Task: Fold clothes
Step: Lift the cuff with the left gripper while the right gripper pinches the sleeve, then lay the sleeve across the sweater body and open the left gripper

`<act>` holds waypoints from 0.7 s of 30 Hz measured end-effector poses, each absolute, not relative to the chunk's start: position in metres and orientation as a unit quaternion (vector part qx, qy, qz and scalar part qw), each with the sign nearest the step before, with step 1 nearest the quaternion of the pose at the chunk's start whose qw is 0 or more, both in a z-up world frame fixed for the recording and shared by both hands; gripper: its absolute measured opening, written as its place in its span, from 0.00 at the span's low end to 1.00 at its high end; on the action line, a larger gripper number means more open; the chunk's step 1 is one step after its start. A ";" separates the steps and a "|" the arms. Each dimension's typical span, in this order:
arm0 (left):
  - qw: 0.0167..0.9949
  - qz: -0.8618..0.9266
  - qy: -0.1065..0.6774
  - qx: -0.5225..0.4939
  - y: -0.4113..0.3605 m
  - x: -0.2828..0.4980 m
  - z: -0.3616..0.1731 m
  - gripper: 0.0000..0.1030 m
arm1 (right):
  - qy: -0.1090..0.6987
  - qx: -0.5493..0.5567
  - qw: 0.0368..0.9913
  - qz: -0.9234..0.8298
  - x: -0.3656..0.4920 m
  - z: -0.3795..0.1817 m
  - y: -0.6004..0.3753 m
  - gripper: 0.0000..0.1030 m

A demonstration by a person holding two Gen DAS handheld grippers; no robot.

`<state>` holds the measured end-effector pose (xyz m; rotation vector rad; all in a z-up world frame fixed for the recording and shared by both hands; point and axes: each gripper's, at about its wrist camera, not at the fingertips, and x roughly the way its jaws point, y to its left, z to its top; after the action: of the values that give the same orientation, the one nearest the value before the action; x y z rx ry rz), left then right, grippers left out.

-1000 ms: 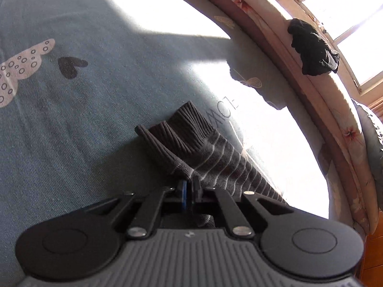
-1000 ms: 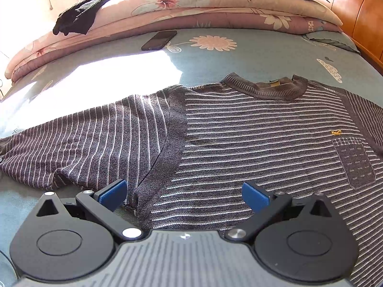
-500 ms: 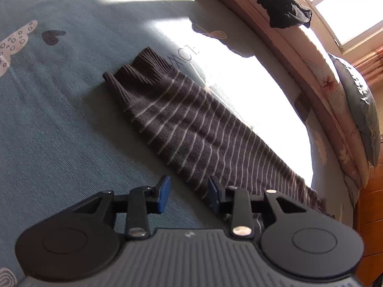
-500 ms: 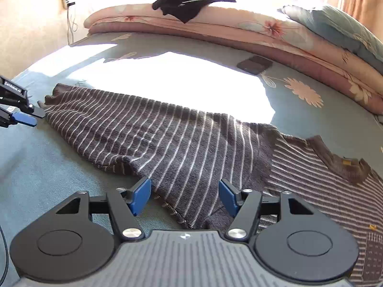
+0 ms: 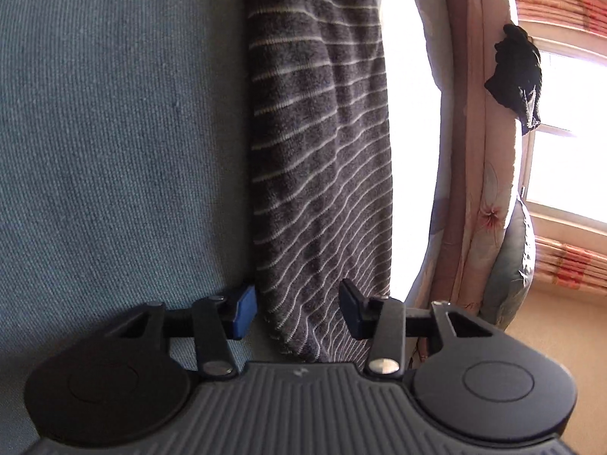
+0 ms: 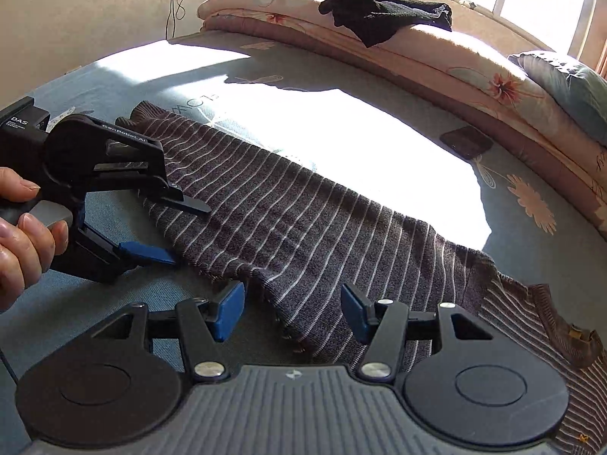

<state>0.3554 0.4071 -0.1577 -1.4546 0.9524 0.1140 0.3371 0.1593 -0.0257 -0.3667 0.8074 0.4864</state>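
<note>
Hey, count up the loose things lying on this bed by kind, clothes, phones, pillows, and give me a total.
Clothes: 2, the striped sweater and the black garment draped on the folded quilt.
Phones: 1, the dark phone on the bedsheet.
Pillows: 1, the teal pillow.
Total: 4

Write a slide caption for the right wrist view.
Two open grippers, left and right, straddle a striped sweater's sleeve on a bed.

One striped sweater (image 6: 311, 227), one black garment (image 6: 383, 15) on the folded quilt (image 6: 436, 53), one phone (image 6: 466, 143), one pillow (image 6: 565, 87), two grippers, left (image 6: 178, 233) and right (image 6: 294, 313), one hand (image 6: 22, 223)
</note>
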 end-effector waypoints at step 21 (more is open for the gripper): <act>0.692 0.065 0.419 -0.584 0.439 0.346 -0.150 0.06 | 0.441 -0.193 0.838 0.257 0.355 -0.055 0.176 0.16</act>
<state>0.3455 0.4390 -0.1497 -1.3044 0.9362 0.1442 0.3547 0.1762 -0.0550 -0.4081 0.9340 0.5439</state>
